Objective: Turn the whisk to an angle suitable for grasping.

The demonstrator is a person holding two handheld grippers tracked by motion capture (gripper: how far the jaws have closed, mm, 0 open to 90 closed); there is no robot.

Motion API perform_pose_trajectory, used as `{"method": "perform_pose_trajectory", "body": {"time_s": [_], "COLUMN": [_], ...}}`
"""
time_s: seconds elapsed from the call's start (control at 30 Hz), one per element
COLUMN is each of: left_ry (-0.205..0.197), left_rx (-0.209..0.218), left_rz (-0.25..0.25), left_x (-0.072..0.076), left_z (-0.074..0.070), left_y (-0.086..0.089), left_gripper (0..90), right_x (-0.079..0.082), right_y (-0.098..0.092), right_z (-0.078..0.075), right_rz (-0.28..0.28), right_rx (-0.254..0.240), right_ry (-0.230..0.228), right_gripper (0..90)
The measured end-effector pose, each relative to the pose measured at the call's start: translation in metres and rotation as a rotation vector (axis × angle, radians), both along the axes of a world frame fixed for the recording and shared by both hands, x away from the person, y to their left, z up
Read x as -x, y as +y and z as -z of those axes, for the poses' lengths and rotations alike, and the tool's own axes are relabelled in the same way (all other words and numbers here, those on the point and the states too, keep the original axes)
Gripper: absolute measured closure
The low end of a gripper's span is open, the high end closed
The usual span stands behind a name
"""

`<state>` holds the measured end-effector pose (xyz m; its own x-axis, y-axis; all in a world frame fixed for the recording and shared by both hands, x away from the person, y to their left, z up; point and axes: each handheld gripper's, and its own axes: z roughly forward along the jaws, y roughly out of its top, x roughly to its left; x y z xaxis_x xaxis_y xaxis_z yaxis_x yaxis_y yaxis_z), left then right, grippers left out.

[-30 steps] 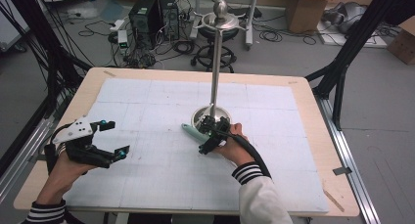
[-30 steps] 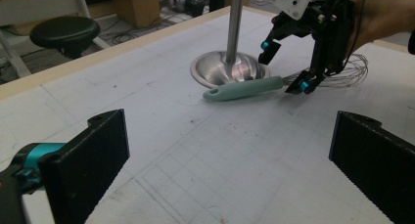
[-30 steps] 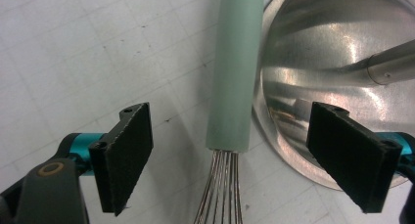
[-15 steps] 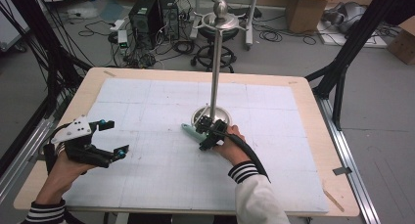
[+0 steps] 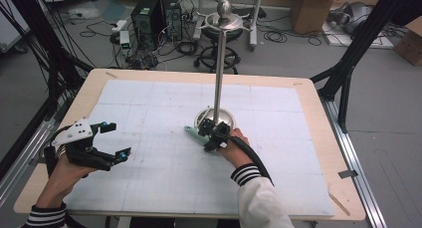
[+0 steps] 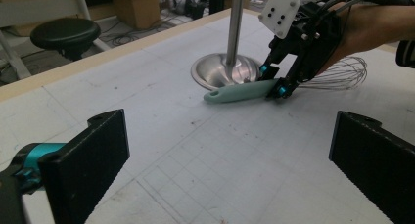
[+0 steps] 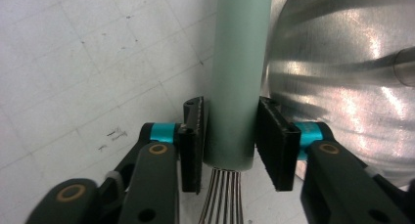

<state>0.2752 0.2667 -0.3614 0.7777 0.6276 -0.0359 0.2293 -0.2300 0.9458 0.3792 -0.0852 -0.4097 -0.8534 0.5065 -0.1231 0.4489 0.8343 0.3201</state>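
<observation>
The whisk has a smooth, matt, pale green plastic-looking handle and thin bright metal wires; the stand beside it is polished metal, its domed base glossy and mirror-like. The black pads of the right gripper look ribbed and matt; the table shows a pale wooden rim around a matt white gridded mat.

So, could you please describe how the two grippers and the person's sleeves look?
Both the left gripper and the right gripper have black bodies, turquoise joints and ribbed black pads. A grey three-cornered plate with small holes tops the left one. A thick black cable trails from the right one. The sleeve is white, with black-and-white striped cuffs.
</observation>
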Motion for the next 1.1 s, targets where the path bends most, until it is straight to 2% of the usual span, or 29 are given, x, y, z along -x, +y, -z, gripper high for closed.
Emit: {"method": "perform_pose_trajectory", "body": {"time_s": [0.03, 0.07, 0.17, 0.27, 0.33, 0.37, 0.6, 0.7, 0.77, 0.83, 1.1], "left_ry": [0.0, 0.0, 0.0, -0.003, -0.002, -0.003, -0.005, -0.005, -0.005, -0.005, -0.002], "left_rx": [0.0, -0.002, -0.002, -0.005, -0.003, -0.007, -0.005, -0.005, -0.007, -0.007, -0.015], "left_rz": [0.0, 0.0, 0.0, -0.001, 0.0, 0.001, -0.001, -0.002, -0.003, -0.003, 0.0], "left_x": [0.0, 0.0, 0.0, 0.0, 0.0, 0.0, 0.001, 0.001, 0.001, 0.001, 0.0], "left_z": [0.0, 0.0, 0.0, 0.0, 0.0, 0.0, 0.0, 0.0, 0.0, 0.0, 0.0], "left_y": [0.0, 0.0, 0.0, 0.001, 0.001, 0.001, 0.001, 0.001, 0.001, 0.001, -0.001], "left_gripper": [1.7, 1.7, 1.7, 1.7, 1.7, 1.7, 1.7, 1.7, 1.7, 1.7, 1.7], "right_x": [0.001, -0.001, -0.001, -0.002, 0.0, -0.001, 0.005, 0.008, 0.009, 0.012, 0.017], "right_y": [0.001, 0.0, 0.0, -0.003, -0.003, -0.004, -0.009, -0.013, -0.018, -0.022, -0.038], "right_z": [0.0, 0.0, -0.001, -0.001, -0.001, -0.002, -0.009, -0.011, -0.013, -0.014, -0.022], "right_rz": [0.018, 0.005, 0.016, -0.018, -0.011, -0.026, -0.019, -0.033, -0.049, -0.036, -0.054], "right_rx": [-0.002, 0.004, -0.001, 0.011, 0.008, 0.02, 0.0, -0.012, 0.002, 0.003, -0.012], "right_ry": [0.005, -0.001, 0.008, 0.005, 0.012, 0.01, 0.025, 0.036, 0.039, 0.047, 0.039], "right_gripper": [65.6, 66.2, 68.5, 68.8, 68.9, 69.0, 69.1, 69.1, 69.1, 69.1, 69.2]}}
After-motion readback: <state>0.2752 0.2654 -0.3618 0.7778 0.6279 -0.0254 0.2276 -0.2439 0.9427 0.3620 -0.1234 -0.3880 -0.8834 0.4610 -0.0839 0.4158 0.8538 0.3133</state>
